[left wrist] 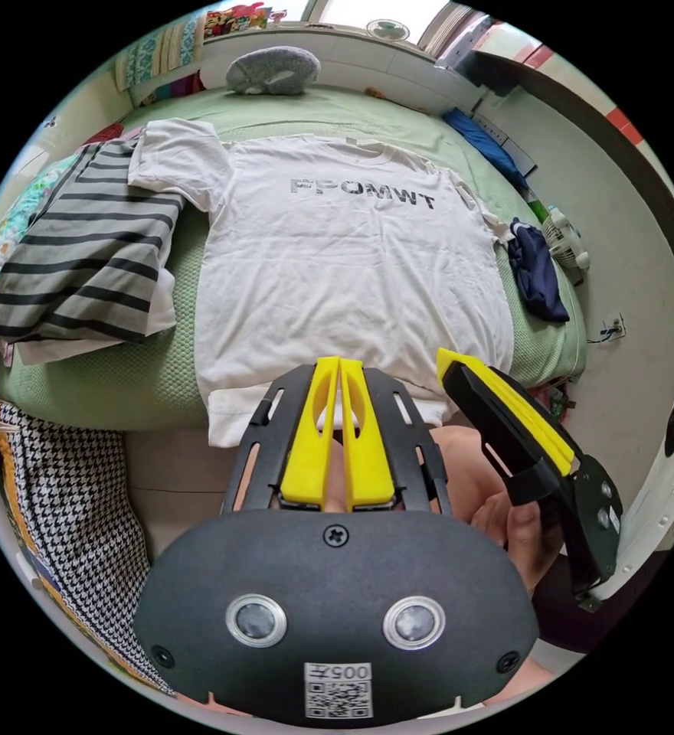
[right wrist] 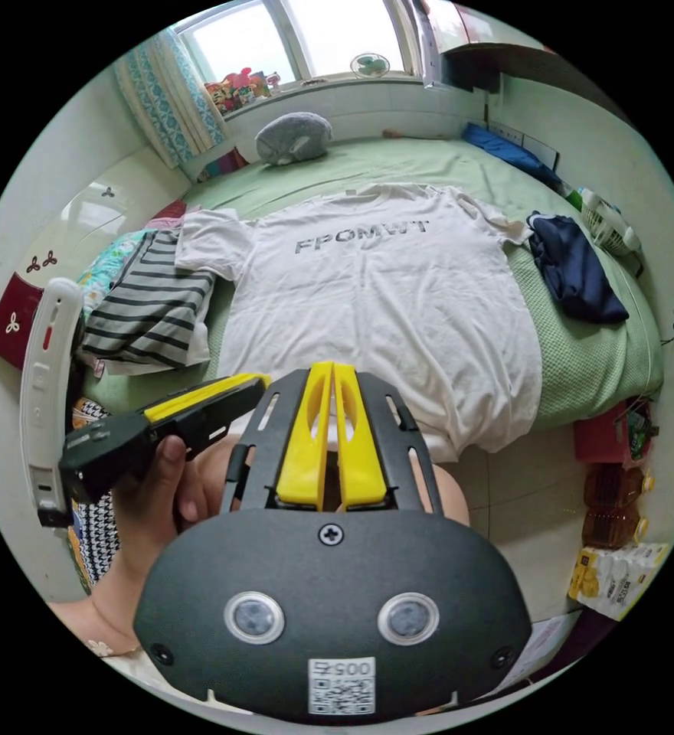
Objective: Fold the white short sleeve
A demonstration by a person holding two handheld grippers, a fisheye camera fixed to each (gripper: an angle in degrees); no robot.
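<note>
- The left gripper point(left wrist: 340, 366) was found with its yellow jaws pressed together and empty, poised above the near hem of the white short-sleeve T-shirt point(left wrist: 345, 268) without touching it.
- The right gripper point(right wrist: 332, 370) was likewise closed on nothing, its tips hanging over the same hem; in the left gripper view it appeared point(left wrist: 446, 358) just beside the left one, held in a hand point(left wrist: 517, 528).
- In the right gripper view the left gripper point(right wrist: 256, 380) entered from the side, also hand-held, with its jaws together.
- The T-shirt point(right wrist: 383, 298) lay spread flat and face up on the green bed point(left wrist: 122, 375), printed chest uppermost, collar towards the far wall, hem draped slightly over the near edge.
- One sleeve rested on a striped garment point(left wrist: 84, 260) piled beside it; the other sleeve reached towards a dark navy garment point(right wrist: 574, 276) (close, possibly touching).
- A grey cushion point(left wrist: 272, 70) sat well apart at the head of the bed.
- Assessment: no fold had been made; the step in hand appeared to be the approach before the first grasp.
- The next move would likely call for both sets of jaws to be opened, then lowered onto cloth at a side edge or sleeve (the sleeve over the striped pile being the awkward one), taking care to pinch only the shirt.
</note>
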